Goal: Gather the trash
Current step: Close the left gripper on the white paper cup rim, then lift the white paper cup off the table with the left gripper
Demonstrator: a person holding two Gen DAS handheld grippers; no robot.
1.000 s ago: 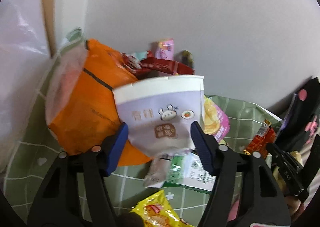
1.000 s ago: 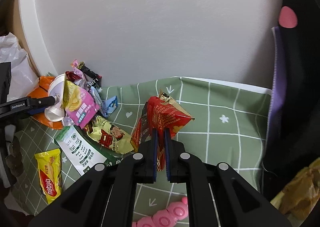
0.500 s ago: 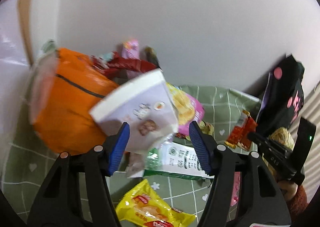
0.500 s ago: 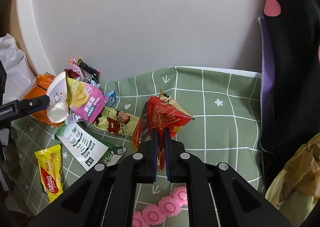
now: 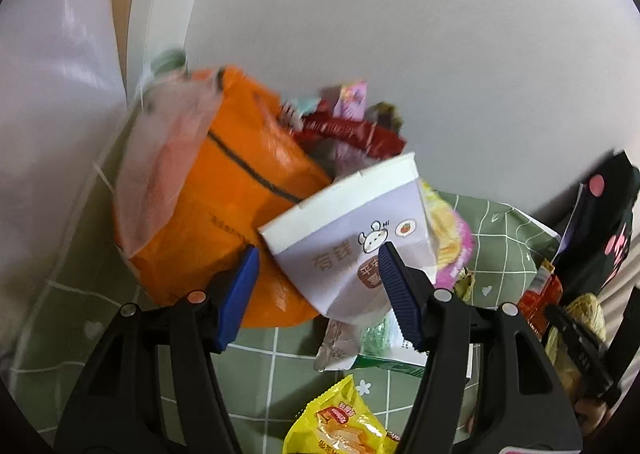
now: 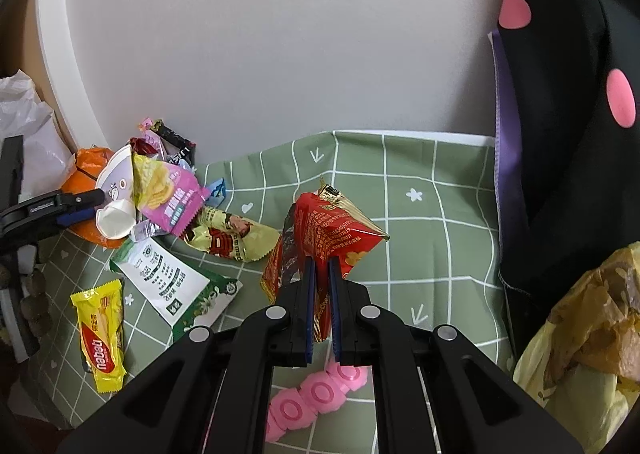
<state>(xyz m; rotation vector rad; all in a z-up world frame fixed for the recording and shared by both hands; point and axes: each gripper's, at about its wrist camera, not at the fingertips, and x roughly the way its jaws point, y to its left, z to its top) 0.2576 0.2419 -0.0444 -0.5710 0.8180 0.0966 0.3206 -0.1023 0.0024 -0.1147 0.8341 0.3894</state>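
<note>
1. The paper cup, white with a pale lilac print, lies tilted on its side in the litter heap at the back left of the green checked tablecloth, its rim toward the orange bag. It looks empty, so probably very light; thin paper walls will likely buckle under a hard squeeze. The stiffest place to take hold is probably across the lower body near the base, not the rim.

2. The left gripper stands wide, with the cup's lower body between its blue pads. The right pad lies over the cup's side; a gap shows at the other pad. Whether it grips or merely brackets the cup I cannot tell.

3. The red snack packet is crinkly foil: light, soft, slippery. The right gripper is closed almost fully on the packet's lower edge and holds it clear above the cloth. An edge seam pinch like this seems the surest hold on such film.

4. Around the cup lie a pink crisp packet, a green-and-white sachet and a yellow biscuit pack, all flat on the cloth and best taken by an edge.

5. A yellow plastic bag sits at the right, possibly the place for the rubbish.
</note>
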